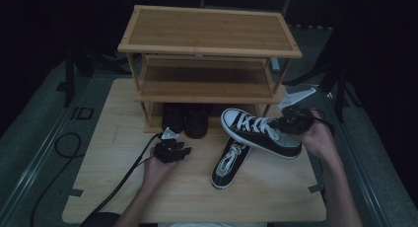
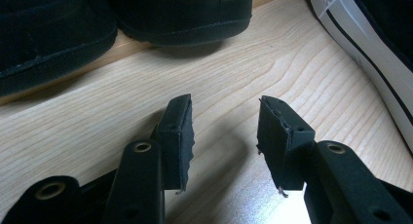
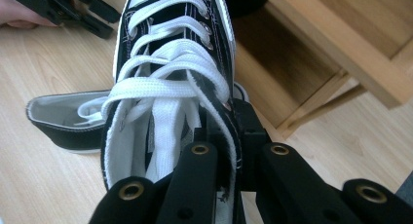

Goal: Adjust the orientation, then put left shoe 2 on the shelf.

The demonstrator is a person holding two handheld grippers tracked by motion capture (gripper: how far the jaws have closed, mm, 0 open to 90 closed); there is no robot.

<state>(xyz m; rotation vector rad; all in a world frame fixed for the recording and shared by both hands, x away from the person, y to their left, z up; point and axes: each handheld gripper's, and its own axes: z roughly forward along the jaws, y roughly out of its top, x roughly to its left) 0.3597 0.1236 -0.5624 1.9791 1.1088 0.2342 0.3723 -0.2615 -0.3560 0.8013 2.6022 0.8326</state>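
Lifted sneaker (image 1: 260,132) in right hand-held gripper (image 1: 291,122), toe toward shelf (image 1: 207,49).

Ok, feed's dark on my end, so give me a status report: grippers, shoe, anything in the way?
Right gripper shut on lifted sneaker. Left gripper open, empty, at table. Second sneaker lies below; black shoes on rack's bottom shelf.

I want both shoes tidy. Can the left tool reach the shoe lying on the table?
Probably yes. The left tool is open and holds nothing, and bare table lies between it and the lying shoe. The right tool holds the other shoe above it, near its heel.
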